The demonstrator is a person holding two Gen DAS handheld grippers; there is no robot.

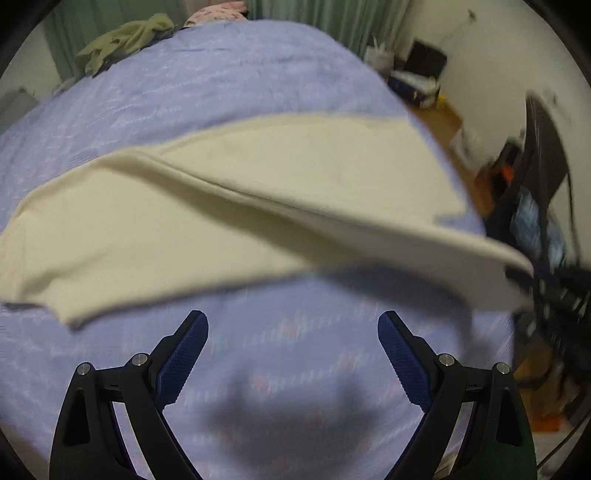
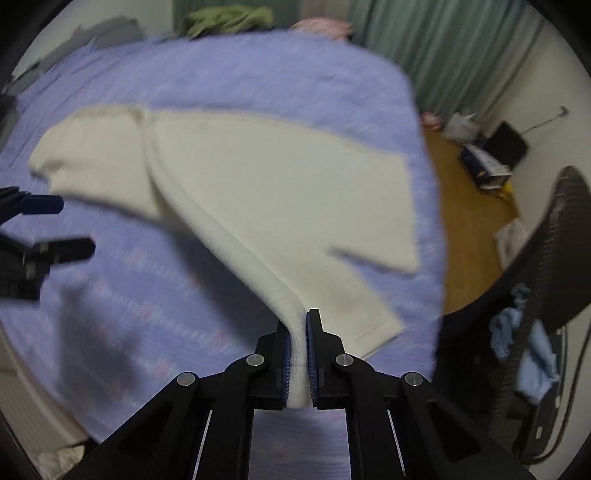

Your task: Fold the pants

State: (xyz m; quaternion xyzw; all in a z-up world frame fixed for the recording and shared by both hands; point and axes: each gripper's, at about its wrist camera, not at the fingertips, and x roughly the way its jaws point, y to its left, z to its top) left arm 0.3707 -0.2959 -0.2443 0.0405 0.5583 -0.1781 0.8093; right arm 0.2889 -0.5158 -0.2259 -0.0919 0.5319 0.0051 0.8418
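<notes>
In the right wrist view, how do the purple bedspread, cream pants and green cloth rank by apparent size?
1. purple bedspread
2. cream pants
3. green cloth, though it lies farthest from the camera, which shrinks it.

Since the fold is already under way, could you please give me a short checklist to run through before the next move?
1. Right gripper shut on the pants: ok.
2. Grip sits on a thick ribbed edge: ok.
3. Left gripper open, holding nothing: ok.
4. Rest of the pants lying on the purple bedspread: ok.
5. Pants free of wrinkles: cannot tell, motion blur.
6. Olive garment apart from the pants: ok.
</notes>
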